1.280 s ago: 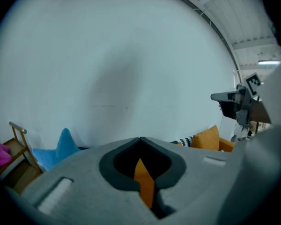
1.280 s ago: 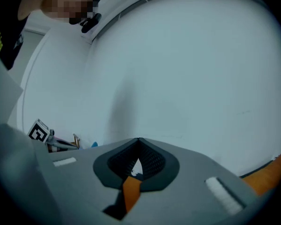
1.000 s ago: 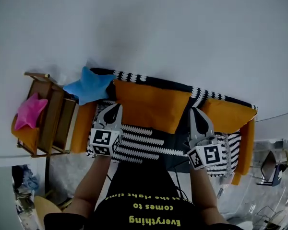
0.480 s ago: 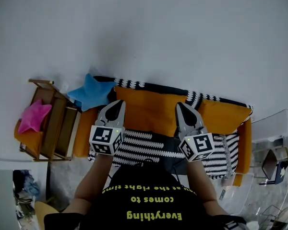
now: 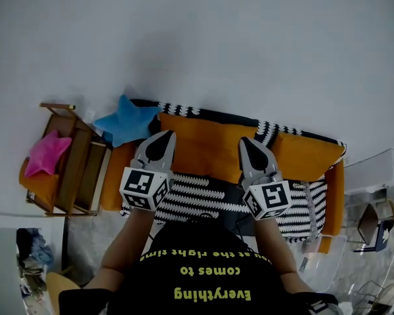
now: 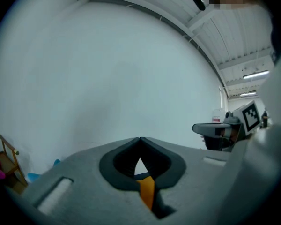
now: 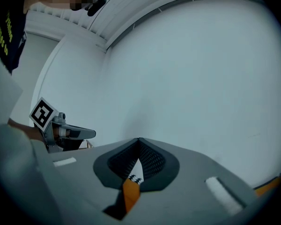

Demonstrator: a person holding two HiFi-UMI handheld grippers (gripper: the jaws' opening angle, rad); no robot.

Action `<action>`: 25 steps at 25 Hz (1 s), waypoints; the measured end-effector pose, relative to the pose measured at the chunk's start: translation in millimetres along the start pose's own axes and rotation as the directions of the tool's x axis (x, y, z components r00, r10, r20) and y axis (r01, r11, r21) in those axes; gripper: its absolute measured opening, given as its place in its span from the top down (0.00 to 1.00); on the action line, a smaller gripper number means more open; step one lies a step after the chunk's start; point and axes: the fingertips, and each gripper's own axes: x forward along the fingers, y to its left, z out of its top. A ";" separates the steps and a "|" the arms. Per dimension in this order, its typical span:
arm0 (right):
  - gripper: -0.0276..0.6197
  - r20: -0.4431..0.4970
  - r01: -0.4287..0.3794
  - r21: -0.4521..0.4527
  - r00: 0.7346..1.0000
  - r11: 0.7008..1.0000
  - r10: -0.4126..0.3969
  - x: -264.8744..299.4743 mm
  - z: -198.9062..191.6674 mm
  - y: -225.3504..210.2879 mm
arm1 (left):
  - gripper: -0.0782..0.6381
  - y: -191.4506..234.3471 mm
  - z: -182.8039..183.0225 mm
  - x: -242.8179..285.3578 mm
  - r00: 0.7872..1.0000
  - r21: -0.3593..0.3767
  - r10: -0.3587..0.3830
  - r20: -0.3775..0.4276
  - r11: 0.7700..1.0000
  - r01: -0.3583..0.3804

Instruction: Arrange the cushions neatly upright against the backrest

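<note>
The middle orange cushion [image 5: 203,146] leans on the sofa [image 5: 337,192] back, with a second orange cushion [image 5: 308,157] on its right and a blue star cushion [image 5: 126,120] on its left. Both forearms reach forward, holding the left gripper [image 5: 164,136] and right gripper [image 5: 247,144] level before it, fingers clenched on nothing.

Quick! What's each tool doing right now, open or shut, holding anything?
Left tool: closed, holding nothing.
Right tool: closed, holding nothing.
</note>
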 end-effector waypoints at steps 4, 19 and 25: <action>0.94 -0.008 0.018 0.008 1.000 1.000 -0.018 0.1 -2.1 -2.9 | 0.89 -3.2 -1.6 -0.9 1.000 0.012 -0.017 0.002 1.000 0.017; 0.94 -0.026 0.021 0.000 0.999 1.000 -0.021 -10.2 -3.7 -1.1 | 0.89 0.6 -14.9 -8.9 1.000 0.003 0.013 -0.005 1.000 -0.013; 0.94 -0.022 0.008 -0.006 1.000 1.000 -0.008 -6.9 -2.3 -6.5 | 0.89 6.7 -16.2 -10.2 0.999 -0.007 0.052 0.000 0.999 -0.052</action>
